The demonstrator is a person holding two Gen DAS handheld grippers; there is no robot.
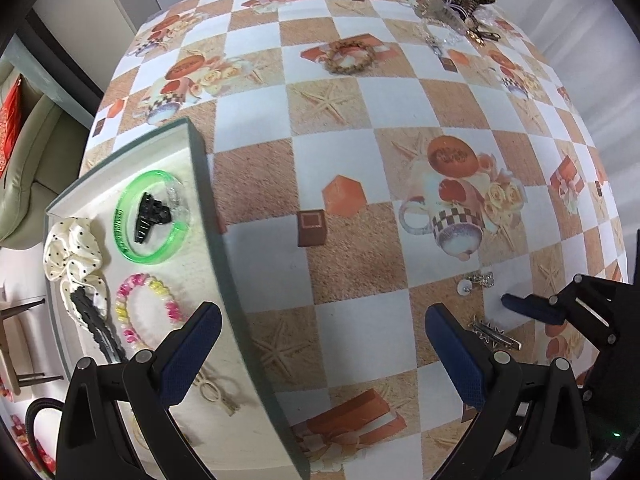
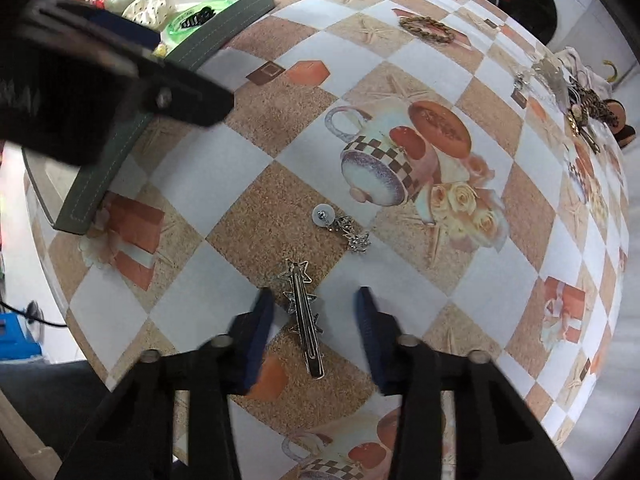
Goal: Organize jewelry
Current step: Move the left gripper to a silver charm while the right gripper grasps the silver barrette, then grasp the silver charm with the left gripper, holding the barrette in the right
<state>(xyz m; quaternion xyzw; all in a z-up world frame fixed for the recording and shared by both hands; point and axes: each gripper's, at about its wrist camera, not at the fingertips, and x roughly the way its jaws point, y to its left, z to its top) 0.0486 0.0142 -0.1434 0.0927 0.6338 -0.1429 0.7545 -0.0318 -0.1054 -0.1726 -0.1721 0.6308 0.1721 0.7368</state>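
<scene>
We see a grey-green tray (image 1: 200, 160) at the left of the checked tablecloth (image 1: 360, 168), and it holds a green bangle (image 1: 150, 216) with a black claw clip (image 1: 150, 216) lying inside its ring, a cream polka-dot scrunchie (image 1: 74, 252), a pink and yellow beaded bracelet (image 1: 146, 312), a dark hair clip (image 1: 96, 328) and a pale bow-shaped clip (image 1: 216, 392) nearer to us. Our left gripper (image 1: 320, 352) hangs wide open over the tray's right wall, one pad above the tray floor and the other above the cloth, holding nothing. On the cloth to the right, a silver star hair clip (image 2: 304, 312) lies between the pads of our right gripper (image 2: 316, 320), which points down at it; the jaws stand partly open with a gap on each side, so the clip is not gripped. Just beyond it rests a silver drop earring (image 2: 340, 228). A woven bracelet (image 2: 428, 28) lies far off, and a heap of other pieces (image 2: 580, 96) sits at the far right.
</scene>
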